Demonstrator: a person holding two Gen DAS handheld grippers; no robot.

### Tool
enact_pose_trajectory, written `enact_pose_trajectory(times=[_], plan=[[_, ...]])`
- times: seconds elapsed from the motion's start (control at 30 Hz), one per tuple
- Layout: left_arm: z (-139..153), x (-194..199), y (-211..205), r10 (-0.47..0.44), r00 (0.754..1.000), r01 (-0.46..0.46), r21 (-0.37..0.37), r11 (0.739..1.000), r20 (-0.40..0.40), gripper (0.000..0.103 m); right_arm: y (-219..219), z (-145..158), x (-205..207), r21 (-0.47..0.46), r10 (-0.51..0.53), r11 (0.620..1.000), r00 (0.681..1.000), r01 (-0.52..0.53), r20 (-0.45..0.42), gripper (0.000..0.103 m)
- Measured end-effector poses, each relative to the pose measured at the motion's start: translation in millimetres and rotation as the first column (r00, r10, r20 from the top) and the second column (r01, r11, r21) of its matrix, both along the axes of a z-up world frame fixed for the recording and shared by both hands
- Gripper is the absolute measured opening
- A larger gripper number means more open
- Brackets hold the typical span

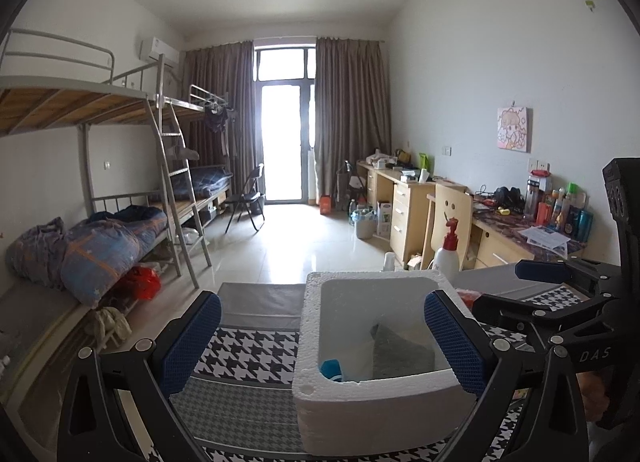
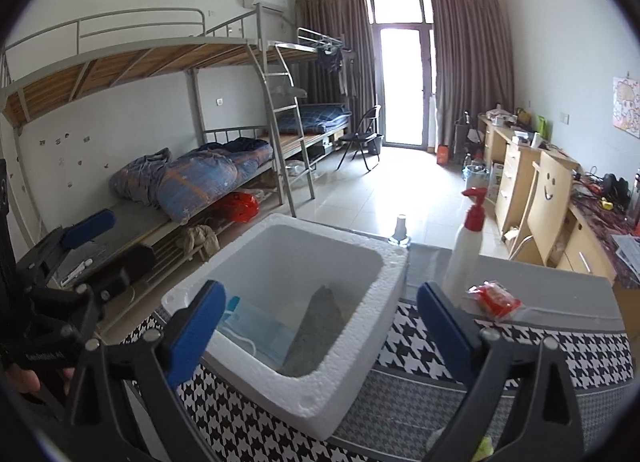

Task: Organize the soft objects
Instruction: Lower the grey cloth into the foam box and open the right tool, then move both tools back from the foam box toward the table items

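A white foam box (image 1: 376, 402) (image 2: 352, 358) stands on the houndstooth-covered table (image 1: 248, 350) (image 2: 568, 346). Inside lie a grey cloth (image 1: 404, 350) (image 2: 316, 330) and a blue face mask (image 2: 256, 326), seen as a blue bit in the left wrist view (image 1: 331, 369). My left gripper (image 1: 320, 336) is open and empty, its fingers straddling the box's near-left part. My right gripper (image 2: 320, 326) is open and empty, spread over the box's right side. A red plastic packet (image 2: 494, 298) lies on the table right of the box. The right gripper also shows at the right of the left view (image 1: 560, 282).
A white spray bottle with a red pump (image 2: 466, 246) (image 1: 448, 250) stands behind the box. A small cup-like object (image 2: 401, 229) sits at the table's far edge. Bunk beds with bedding (image 2: 192, 177) line the left wall, desks (image 2: 516, 165) the right.
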State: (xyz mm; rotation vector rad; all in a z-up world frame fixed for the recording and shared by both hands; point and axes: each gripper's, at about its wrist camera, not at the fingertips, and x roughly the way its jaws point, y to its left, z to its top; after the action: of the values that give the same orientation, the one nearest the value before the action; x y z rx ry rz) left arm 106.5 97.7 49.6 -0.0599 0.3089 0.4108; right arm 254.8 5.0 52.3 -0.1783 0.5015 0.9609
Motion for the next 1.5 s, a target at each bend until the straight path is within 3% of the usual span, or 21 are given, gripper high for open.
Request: enact_pose_trajectory(times=[1.5], plan=[[9.3, 19.0, -86.2, -0.183, 0.983, 0.183, 0.031, 0.983, 0.009, 0.102, -124.9, 10.7, -14.2, 0.094, -0.227, 0.971, 0.972, 0.221, 0.055, 0.098]])
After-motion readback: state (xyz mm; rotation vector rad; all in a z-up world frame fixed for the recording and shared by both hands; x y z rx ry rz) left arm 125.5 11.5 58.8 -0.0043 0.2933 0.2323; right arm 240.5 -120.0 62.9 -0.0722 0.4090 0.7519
